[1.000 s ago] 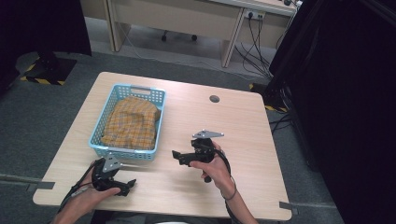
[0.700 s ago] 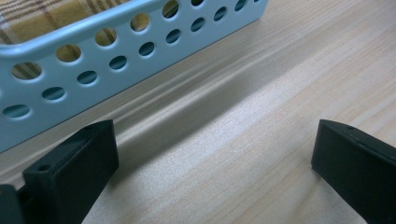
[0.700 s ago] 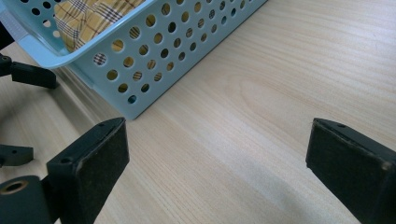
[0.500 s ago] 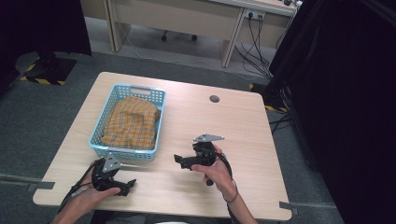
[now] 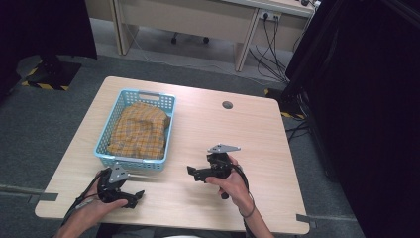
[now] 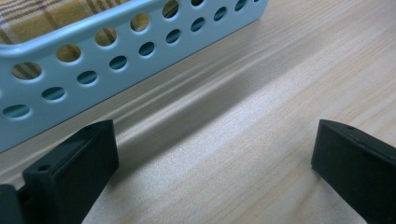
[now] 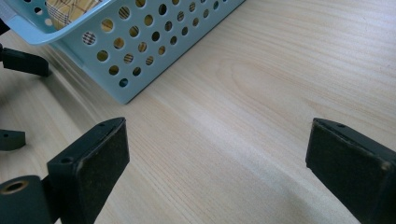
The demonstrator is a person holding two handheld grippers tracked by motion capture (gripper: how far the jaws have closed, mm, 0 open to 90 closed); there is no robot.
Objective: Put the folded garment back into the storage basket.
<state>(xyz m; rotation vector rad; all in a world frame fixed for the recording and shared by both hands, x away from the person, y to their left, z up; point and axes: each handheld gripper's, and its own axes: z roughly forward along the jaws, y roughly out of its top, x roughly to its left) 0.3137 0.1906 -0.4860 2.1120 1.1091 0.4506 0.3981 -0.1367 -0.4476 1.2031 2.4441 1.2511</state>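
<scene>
Both claws rest low over the near edge of the table (image 5: 247, 129), jaws spread wide and holding nothing. The cloth (image 5: 136, 131), your thing to handle, lies bunched in the basket (image 5: 166, 130) on the left half of the table, just beyond the left claw (image 5: 140, 195). The right claw (image 5: 190, 171) is near the basket's near right corner. To lift the cloth cleanly, come in over the rim and pinch a raised fold, not the flat middle. The cloth is soft yellow checked fabric, rumpled; the basket is stiff pale-blue plastic, rectangular, its walls pierced with round holes; the table is smooth pale wood grain.
</scene>
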